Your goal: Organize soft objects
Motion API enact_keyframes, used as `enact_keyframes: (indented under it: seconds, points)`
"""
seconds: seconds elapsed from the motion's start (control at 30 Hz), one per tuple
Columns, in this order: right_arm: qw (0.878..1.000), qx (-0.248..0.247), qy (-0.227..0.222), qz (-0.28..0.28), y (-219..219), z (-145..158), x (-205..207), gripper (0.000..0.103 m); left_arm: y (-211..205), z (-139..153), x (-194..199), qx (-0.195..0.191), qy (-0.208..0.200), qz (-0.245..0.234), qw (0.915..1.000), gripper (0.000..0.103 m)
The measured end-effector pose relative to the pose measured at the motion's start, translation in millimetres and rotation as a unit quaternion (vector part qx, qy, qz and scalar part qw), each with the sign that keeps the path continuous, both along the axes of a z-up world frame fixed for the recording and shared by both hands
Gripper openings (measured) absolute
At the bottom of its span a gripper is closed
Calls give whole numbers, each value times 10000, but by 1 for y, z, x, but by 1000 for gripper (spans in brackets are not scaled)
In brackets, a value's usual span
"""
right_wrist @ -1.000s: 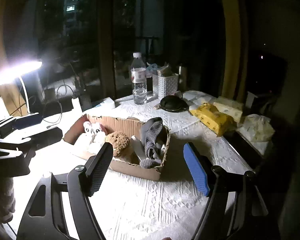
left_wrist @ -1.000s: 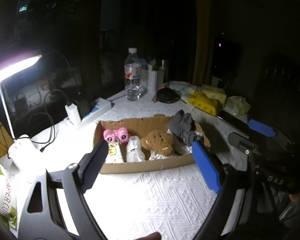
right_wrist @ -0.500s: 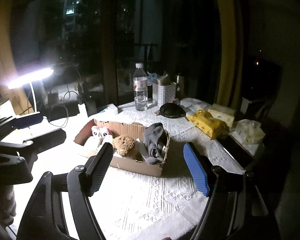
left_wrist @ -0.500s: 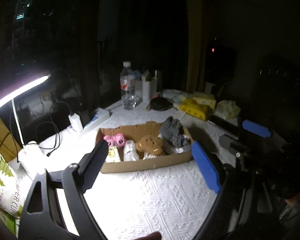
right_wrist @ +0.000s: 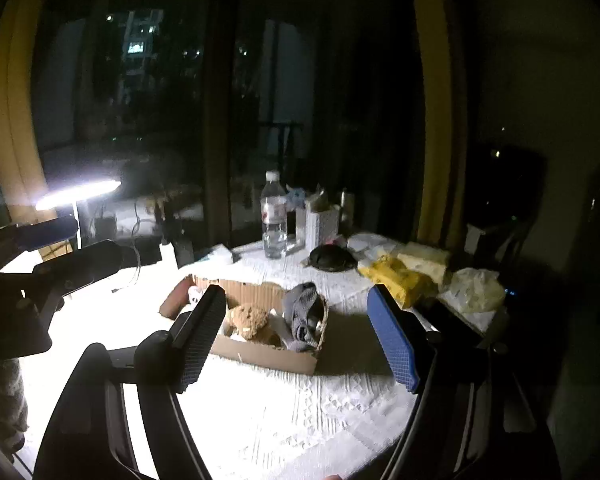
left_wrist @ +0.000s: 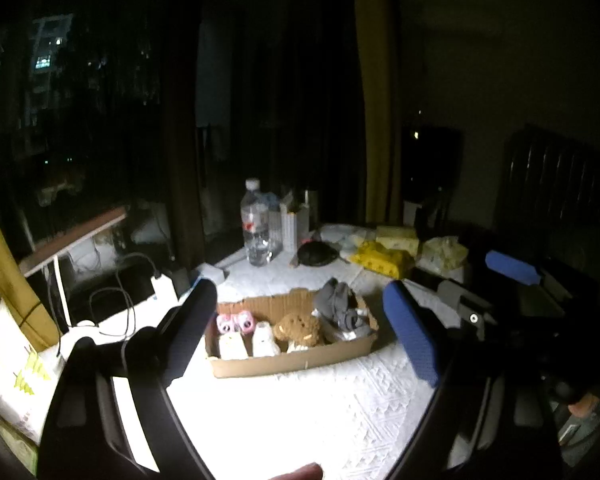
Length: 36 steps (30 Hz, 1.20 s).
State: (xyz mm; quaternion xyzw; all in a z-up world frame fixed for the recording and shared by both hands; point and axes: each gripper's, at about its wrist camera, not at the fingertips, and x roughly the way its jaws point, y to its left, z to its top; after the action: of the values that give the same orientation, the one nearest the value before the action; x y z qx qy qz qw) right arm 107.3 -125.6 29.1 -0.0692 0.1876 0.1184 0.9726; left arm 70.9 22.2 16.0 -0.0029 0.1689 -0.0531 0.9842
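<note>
Cardboard box [left_wrist: 288,360], mid-worktop [left_wrist: 300,420]: brown plush [left_wrist: 298,326], grey socks [left_wrist: 340,308], pink toy [left_wrist: 236,322] inside. Water bottle [left_wrist: 255,228] behind. Your left gripper [left_wrist: 300,336] and right gripper [right_wrist: 296,336]: jaws spread, empty.

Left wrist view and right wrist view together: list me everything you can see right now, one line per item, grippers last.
cardboard box: one, brown, middle of the table
pink plush toys: two, pink, left end of the box
white soft items: two, white, in front of the pink toys
brown plush toy: one, brown, centre of the box
grey socks: a bundle, grey, right end of the box
water bottle: one, clear, behind the box
black round object: one, right of the bottle
yellow packs: several, far right of the table
desk lamp: one, lit, left edge
tablecloth: one, white
left gripper: open, empty
right gripper: open, empty
</note>
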Motion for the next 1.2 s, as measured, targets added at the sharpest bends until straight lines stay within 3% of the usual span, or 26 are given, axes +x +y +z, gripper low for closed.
enact_keyframes:
  seconds: [0.07, 0.23, 0.33, 0.43, 0.83, 1.2]
  points:
    - [10000, 28, -81, -4, -1, 4, -5, 83, 0, 5, -7, 15, -115, 19, 9999, 87]
    - [9997, 67, -222, -28, -4, 12, -13, 83, 1, 16, -22, -3, -427, 59, 9991, 88]
    - [9995, 95, -306, -48, -6, 18, -20, 84, 4, 20, -31, -67, -575, 89, 9983, 98]
    - [9991, 121, -388, -70, -7, 23, -26, 84, 5, 24, -38, -105, -678, 127, 9976, 98]
    - [9977, 193, -642, -100, -9, 34, -40, 84, -2, 26, -46, 74, -778, 124, 9969, 99]
    - [9979, 195, -609, -102, -10, 33, -41, 84, 1, 23, -47, -37, -778, 211, 9967, 99]
